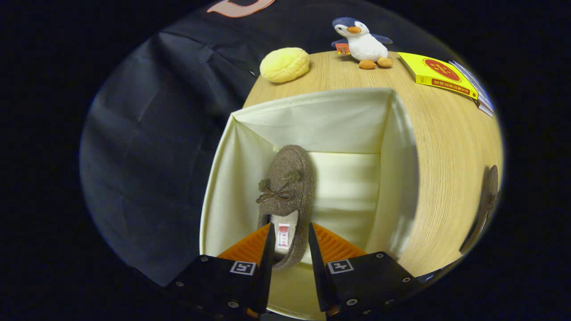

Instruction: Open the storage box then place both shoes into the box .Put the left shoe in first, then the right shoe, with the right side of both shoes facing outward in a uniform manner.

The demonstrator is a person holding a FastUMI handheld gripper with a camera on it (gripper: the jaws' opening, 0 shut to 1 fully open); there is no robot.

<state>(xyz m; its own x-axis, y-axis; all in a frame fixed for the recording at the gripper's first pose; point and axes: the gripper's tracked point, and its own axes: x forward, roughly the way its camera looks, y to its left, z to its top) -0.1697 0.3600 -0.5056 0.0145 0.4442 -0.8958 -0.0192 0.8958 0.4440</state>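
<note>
A cream fabric storage box (312,120) stands open on the wooden table. Inside it, near the left wall, is a brown felt shoe (285,178) with a small bow, its toe pointing away from me. My gripper (289,227) reaches down into the box, with the shoe's heel end between its fingers. Both fingers (269,240) lie against the sides of the heel opening. The second brown shoe (484,205) lies on the table to the right of the box, seen edge-on.
Beyond the box on the wooden table (446,147) are a yellow bun-shaped plush (284,64), a penguin plush (362,42) and a yellow book (439,73) lying on other books. Black cloth hangs to the left of the table.
</note>
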